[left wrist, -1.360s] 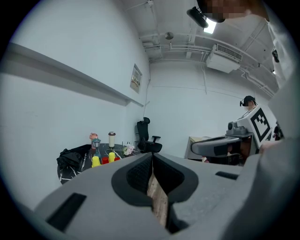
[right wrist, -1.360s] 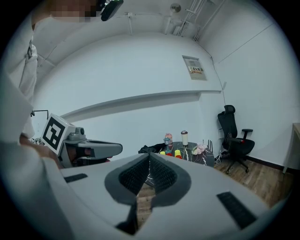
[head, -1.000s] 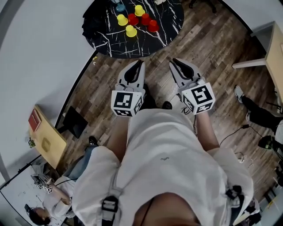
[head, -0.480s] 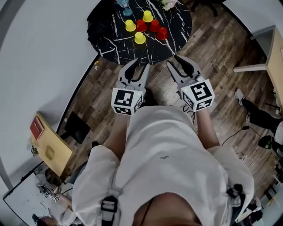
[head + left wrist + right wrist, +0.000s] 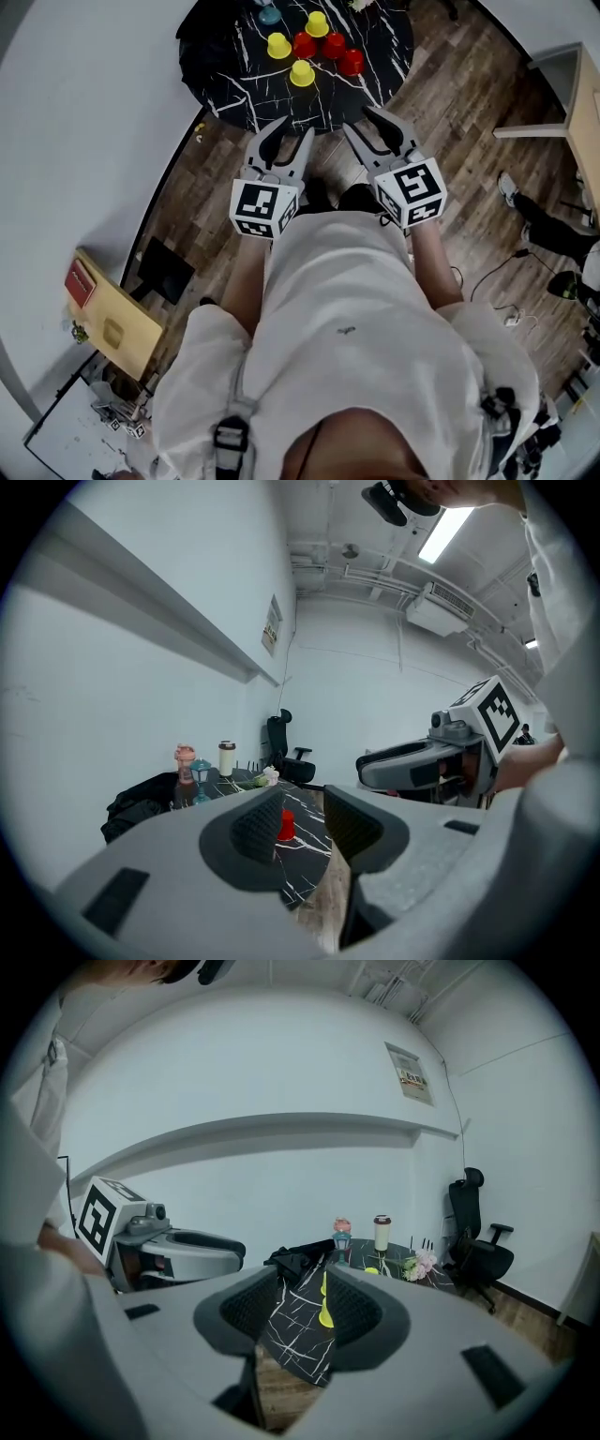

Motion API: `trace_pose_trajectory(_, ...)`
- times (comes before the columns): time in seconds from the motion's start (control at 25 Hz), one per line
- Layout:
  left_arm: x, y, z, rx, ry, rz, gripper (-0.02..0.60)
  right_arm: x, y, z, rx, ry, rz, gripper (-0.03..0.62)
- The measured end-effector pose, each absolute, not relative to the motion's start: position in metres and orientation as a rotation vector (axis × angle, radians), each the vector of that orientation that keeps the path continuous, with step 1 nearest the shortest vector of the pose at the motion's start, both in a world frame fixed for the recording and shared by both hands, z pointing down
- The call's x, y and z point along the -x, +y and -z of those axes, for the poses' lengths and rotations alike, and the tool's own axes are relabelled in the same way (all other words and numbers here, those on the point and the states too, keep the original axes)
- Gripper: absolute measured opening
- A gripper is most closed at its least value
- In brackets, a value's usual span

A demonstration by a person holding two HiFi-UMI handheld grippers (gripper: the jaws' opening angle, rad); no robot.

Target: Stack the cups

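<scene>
Several small red and yellow cups stand upside down on a round black marble table (image 5: 244, 89): a yellow cup (image 5: 302, 72) nearest me, a red cup (image 5: 351, 62) to its right, more behind. My left gripper (image 5: 289, 141) and right gripper (image 5: 366, 124) hover side by side at the table's near edge, short of the cups. Both have just been opening their jaws and stand open with nothing between them. Past the left gripper's (image 5: 302, 822) pads shows a red cup (image 5: 286, 825). A yellow cup (image 5: 325, 1314) shows past the right gripper's (image 5: 302, 1312) pads.
A black cloth (image 5: 202, 47) lies on the table's left side, with a blue lantern (image 5: 269, 13), bottles and flowers at the back. An office chair (image 5: 478, 1241) stands beyond. A wooden table (image 5: 581, 103) and a seated person's legs (image 5: 544, 239) are to the right.
Both grippers moved forward to the table's near edge, and their jaws went from nearly shut to open. The cups now lie closer to the fingertips.
</scene>
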State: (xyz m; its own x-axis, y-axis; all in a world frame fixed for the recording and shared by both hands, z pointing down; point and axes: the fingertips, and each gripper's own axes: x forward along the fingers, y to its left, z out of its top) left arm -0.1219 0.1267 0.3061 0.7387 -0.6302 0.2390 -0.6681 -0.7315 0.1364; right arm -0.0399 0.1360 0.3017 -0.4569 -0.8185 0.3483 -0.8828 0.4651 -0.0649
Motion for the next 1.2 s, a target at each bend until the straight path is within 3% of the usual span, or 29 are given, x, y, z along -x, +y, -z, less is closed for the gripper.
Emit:
trace_pose_trajectory(0.68, 0.096, 0.101, -0.342, -2.66, -0.913, -0.358, 0.126, 0.01, 0.071, -0.352, -1.45, -2.305, -0.425, 0.158)
trace_pose_trajectory(1.2, 0.062, 0.035, -0.349, -2.578, -1.066, -0.421, 0.126, -0.039, -0.006, -0.401, -1.32, -2.253, -0.412, 0.161)
